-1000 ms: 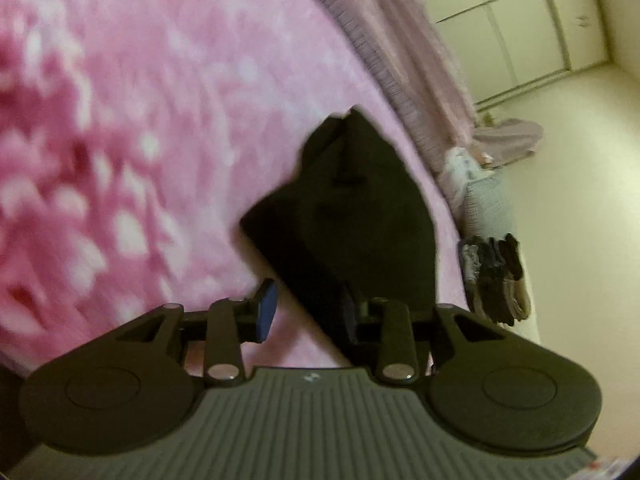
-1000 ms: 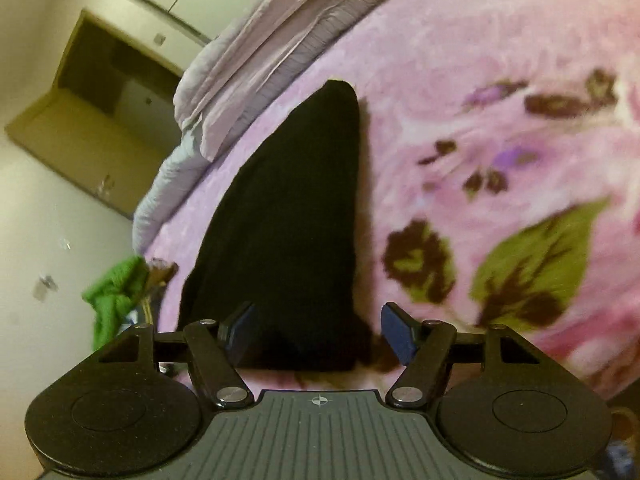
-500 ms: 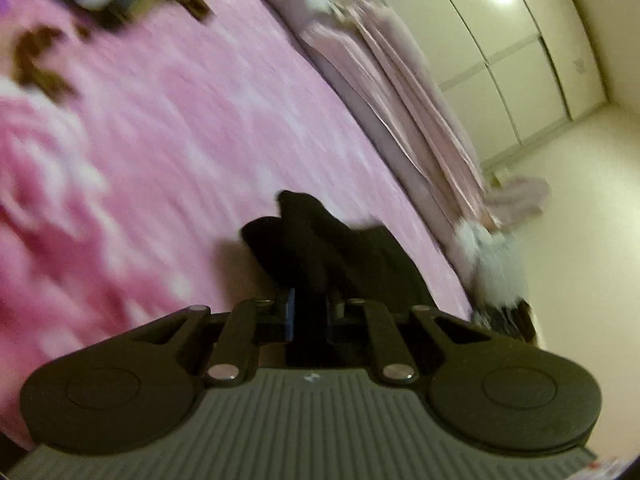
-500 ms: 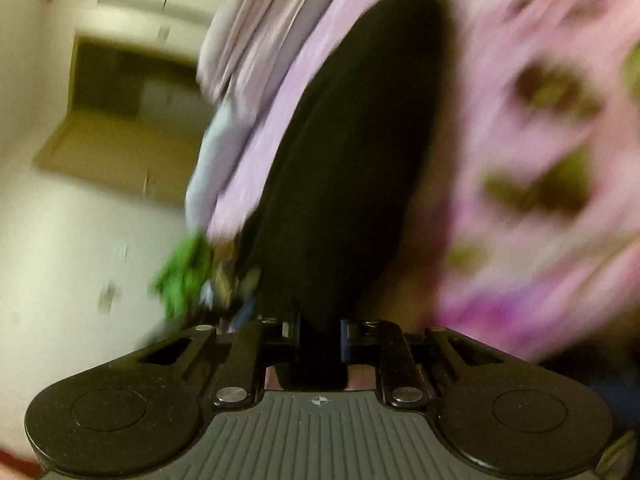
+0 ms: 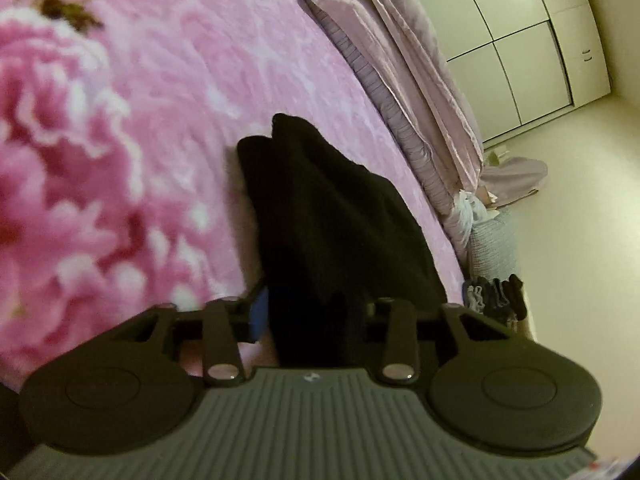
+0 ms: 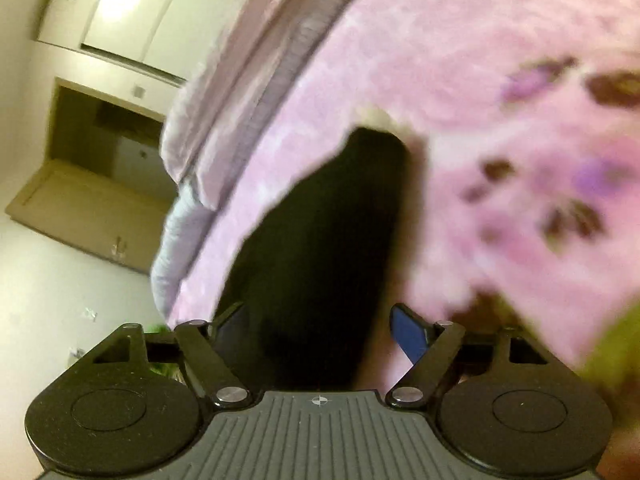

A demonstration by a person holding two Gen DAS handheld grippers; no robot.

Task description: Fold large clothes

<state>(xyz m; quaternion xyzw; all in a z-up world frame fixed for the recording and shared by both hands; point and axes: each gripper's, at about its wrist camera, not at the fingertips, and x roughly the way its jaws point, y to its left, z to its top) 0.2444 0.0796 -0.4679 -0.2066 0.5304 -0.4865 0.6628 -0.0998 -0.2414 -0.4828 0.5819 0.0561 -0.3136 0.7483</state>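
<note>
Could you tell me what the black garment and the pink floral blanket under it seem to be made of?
The black garment looks like a soft, matte knit or fleece: it reflects no light and slumps in thick, rounded folds. The pink floral blanket seems to be plush fleece or mink-style pile, judging by its fuzzy, slightly sheeny surface and soft-edged printed flowers. Blur leaves both weaves uncertain.

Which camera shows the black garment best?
The left wrist view: there the black garment is sharp, with its folds and far edge clear on the pink blanket. The right wrist view shows the garment too, but blurred, a dark featureless shape.
</note>
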